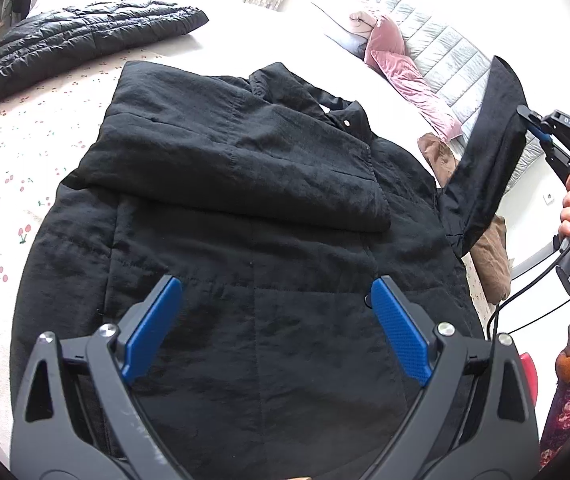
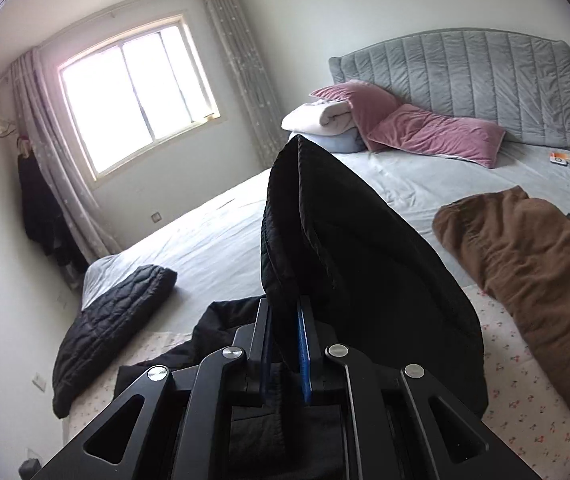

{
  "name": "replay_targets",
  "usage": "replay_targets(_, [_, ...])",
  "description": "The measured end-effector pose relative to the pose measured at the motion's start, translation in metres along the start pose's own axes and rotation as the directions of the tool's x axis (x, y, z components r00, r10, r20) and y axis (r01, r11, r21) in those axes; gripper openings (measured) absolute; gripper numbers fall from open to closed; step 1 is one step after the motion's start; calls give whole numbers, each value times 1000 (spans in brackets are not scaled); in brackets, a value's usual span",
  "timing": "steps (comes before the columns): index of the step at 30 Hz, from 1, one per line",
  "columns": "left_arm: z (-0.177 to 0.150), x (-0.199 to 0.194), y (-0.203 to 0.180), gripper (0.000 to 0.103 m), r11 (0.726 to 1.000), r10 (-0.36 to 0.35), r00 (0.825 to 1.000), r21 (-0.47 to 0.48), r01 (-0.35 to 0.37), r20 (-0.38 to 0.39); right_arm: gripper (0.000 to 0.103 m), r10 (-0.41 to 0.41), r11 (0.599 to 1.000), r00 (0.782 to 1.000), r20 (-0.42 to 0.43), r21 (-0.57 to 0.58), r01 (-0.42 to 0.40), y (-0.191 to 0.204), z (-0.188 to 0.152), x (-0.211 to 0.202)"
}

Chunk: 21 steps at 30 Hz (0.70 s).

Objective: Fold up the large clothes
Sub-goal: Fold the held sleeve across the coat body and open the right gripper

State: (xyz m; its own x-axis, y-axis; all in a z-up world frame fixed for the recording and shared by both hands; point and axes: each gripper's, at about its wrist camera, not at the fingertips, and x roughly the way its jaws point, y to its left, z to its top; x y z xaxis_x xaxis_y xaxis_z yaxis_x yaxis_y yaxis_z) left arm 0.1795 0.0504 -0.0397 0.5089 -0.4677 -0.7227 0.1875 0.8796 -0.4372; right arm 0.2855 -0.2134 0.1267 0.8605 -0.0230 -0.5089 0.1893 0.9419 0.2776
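Left wrist view shows the coat spread on the bed, left claw open above it, right claw pinching the raised sleeve, which could slip out or drag the folded left sleeve askew if swung fast.

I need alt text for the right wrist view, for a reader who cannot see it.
The right gripper, jaws shut, holds up a sleeve of the black coat above the bed. Behind lie a brown garment, pink pillows and a folded black quilted jacket.
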Motion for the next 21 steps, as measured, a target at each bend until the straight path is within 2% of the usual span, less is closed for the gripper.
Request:
replay_targets(2, [3, -4, 2, 96, 1000, 13, 1000, -2, -13, 16, 14, 72, 997, 996, -53, -11, -73, 23, -15, 19])
replay_targets(4, [6, -7, 5, 96, 1000, 29, 999, -1, -29, 24, 22, 175, 985, 977, -123, 17, -174, 39, -31, 38])
replay_targets(6, [11, -10, 6, 96, 999, 41, 999, 10, -41, 24, 32, 357, 933, 916, -183, 105, -343, 41, -46, 53])
replay_targets(7, [13, -11, 7, 96, 999, 45, 999, 18, -45, 18, 47, 383, 922, 904, -191, 134, -362, 40, -51, 54])
replay_targets(8, [17, -12, 6, 96, 999, 45, 999, 25, -46, 12, 56, 390, 918, 904, -177, 147, -367, 35, -55, 52])
replay_targets(11, [34, -8, 2, 96, 998, 48, 999, 39, -47, -13, 57, 329, 938, 934, -143, 160, -306, 4, -62, 40])
replay_targets(13, [50, 3, -9, 96, 996, 45, 998, 76, -42, -39, 57, 278, 949, 949, -150, 195, -247, -29, -71, 32])
replay_targets(15, [64, 17, -23, 96, 992, 55, 997, 114, -49, -48, 58, 194, 970, 965, -178, 180, -162, -52, -87, 25])
replay_targets(17, [76, 39, -39, 96, 988, 41, 997, 153, -30, -70, 58, 110, 986, 969, -221, 147, -78, -74, -104, 20])
replay_targets(19, [86, 68, -53, 94, 987, 20, 994, 161, -3, -104, 58, 54, 990, 963, -263, 139, -18, -95, -123, 13])
replay_targets(21, [93, 100, -64, 80, 989, 19, 989, 148, 3, -148, 58, 32, 988, 958, -286, 156, 14, -113, -139, 8])
